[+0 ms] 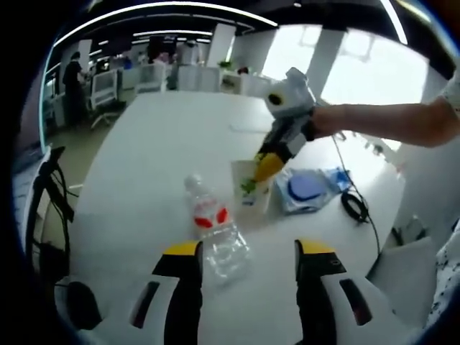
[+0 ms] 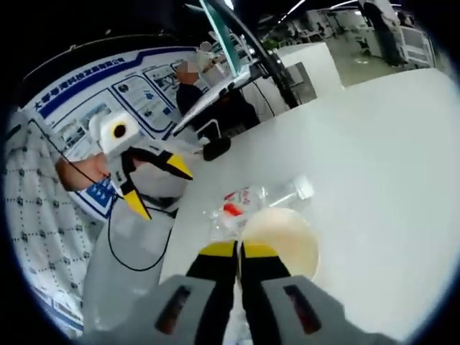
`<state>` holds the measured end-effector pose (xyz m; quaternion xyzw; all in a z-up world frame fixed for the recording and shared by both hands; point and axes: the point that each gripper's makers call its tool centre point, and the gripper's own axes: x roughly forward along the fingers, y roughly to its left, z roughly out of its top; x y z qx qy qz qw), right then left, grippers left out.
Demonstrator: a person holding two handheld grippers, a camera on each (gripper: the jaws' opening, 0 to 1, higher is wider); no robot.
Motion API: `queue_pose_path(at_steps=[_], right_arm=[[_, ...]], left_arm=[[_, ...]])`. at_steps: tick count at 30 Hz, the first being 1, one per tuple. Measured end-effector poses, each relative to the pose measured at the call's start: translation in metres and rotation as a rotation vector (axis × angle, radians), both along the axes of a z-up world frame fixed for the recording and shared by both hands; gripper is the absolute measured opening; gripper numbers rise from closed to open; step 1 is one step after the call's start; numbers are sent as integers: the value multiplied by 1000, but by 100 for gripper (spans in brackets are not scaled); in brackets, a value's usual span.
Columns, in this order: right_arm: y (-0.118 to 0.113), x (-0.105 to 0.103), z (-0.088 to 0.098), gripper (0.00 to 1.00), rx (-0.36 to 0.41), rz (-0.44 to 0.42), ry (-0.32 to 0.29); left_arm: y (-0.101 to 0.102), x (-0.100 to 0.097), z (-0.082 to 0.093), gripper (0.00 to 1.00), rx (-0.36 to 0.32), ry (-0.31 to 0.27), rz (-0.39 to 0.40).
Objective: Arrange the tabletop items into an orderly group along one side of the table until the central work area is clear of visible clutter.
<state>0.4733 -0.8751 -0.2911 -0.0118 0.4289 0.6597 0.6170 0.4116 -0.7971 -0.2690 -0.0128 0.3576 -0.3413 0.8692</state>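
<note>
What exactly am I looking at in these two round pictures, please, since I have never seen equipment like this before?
A person holds a two-jaw gripper in each hand, and each carries a fisheye camera looking along its own jaws. In the left gripper view, the open left gripper hovers over a white table, just short of a clear plastic bottle lying there. Beyond it, the right gripper pinches the rim of a paper cup; a blue-and-clear packet lies behind. The right gripper view looks down into that same cup, jaws closed on its rim, with the left gripper opposite.
</note>
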Motion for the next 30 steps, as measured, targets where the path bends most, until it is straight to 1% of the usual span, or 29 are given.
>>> queue_pose_path(at_steps=[4, 7, 9, 11, 12, 13, 15, 18, 19, 22, 23, 30], right_arm=[[-4, -3, 6, 0, -1, -17, -71], [-8, -7, 15, 0, 5, -54, -120], [-13, -8, 18, 0, -13, -67, -173], [-15, -9, 20, 0, -20, -79, -203], [-17, -11, 21, 0, -27, -83, -227], [-18, -14, 22, 0, -33, -84, -236], [-21, -16, 24, 0, -41, -97, -281], [-23, -17, 30, 0, -42, -139, -334], [-23, -18, 31, 0, -47, -148, -364], [-26, -21, 32, 0, -77, -152, -434], [-27, -19, 33, 0, -91, -162, -473], [-27, -24, 33, 0, -119, -164, -580]], left_arm=[[-2, -4, 2, 47, -3, -4, -3], [-6, -8, 3, 47, -7, -5, -14], [-7, -9, 4, 47, -10, -9, -19], [-8, -10, 6, 47, -18, -10, -19], [-8, -10, 6, 47, -16, -13, -21], [-9, -10, 6, 47, -16, -14, -23], [-10, -10, 8, 46, -20, -17, -27], [-12, -11, 11, 46, -25, -23, -33], [-13, -11, 11, 46, -26, -25, -35], [-15, -13, 12, 46, -28, -27, -43], [-16, -14, 13, 46, -29, -27, -45], [-17, -20, 13, 46, -30, -26, -50]])
